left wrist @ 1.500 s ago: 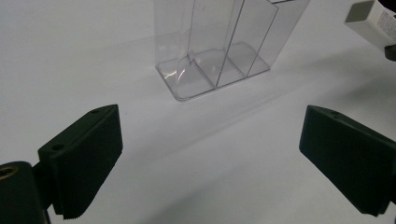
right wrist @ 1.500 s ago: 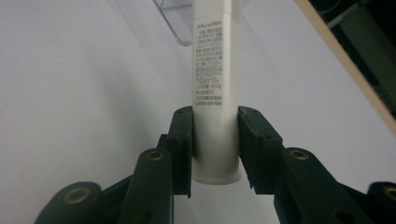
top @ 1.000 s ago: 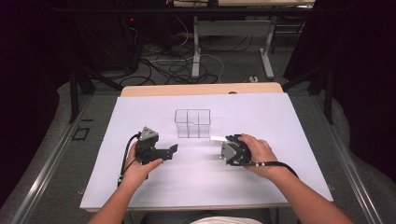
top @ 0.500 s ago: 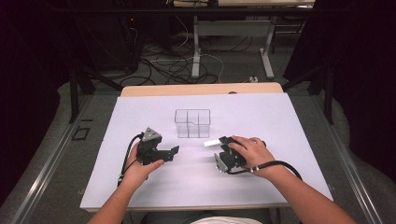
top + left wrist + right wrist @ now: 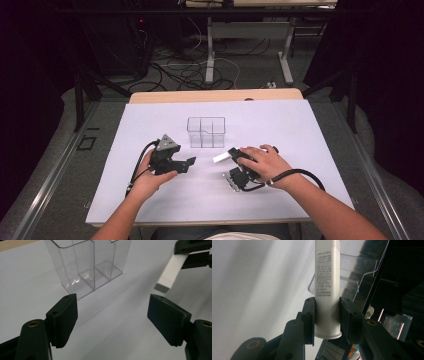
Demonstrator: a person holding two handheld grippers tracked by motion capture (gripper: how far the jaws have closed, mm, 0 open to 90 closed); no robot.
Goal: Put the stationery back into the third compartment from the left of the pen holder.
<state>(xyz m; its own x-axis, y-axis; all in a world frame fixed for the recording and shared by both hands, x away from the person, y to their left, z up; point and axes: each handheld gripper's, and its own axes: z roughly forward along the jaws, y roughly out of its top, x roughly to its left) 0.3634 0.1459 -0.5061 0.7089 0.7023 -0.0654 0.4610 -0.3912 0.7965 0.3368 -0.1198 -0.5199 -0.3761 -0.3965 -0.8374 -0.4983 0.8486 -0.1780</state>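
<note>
A clear plastic organizer (image 5: 206, 132) with several compartments stands on the white sheet (image 5: 300, 130) near the table's middle; the same organizer (image 5: 87, 265) stands just ahead in the left gripper view. My right gripper (image 5: 231, 154) is shut on a white glue stick (image 5: 220, 158), held above the sheet just right of and in front of the organizer. In the right gripper view the glue stick (image 5: 327, 282) with printed text sits clamped between the jaws. My left gripper (image 5: 190, 162) is open and holds nothing, left of the glue stick (image 5: 170, 272).
The white sheet covers a wooden table (image 5: 215, 96). Beyond the table's far edge lie cables (image 5: 190, 70) and table legs on a grey floor. Dark curtains flank both sides.
My right gripper turned and lifted the glue stick, which now points up-left toward the organizer. The left gripper barely moved.
</note>
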